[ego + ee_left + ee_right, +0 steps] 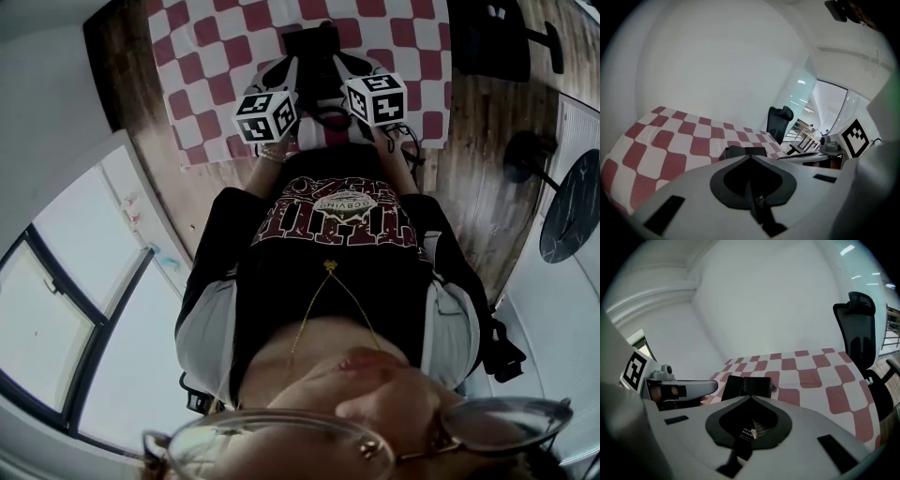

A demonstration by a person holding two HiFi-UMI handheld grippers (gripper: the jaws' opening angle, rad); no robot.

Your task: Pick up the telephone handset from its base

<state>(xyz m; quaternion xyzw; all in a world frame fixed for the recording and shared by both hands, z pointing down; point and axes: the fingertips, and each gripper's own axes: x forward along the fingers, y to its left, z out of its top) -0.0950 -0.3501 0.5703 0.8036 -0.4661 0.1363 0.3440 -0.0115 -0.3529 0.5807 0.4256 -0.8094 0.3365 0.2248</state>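
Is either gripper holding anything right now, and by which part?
Nothing is held. The left gripper and right gripper are both shut on nothing; the black telephone lies ahead of them on the checkered cloth.

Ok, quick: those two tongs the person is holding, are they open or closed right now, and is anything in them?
Left tongs: closed, holding nothing.
Right tongs: closed, holding nothing.

Soft daylight from the windows (pixel 56 319) lights everything evenly; fisheye edges bend and darken.
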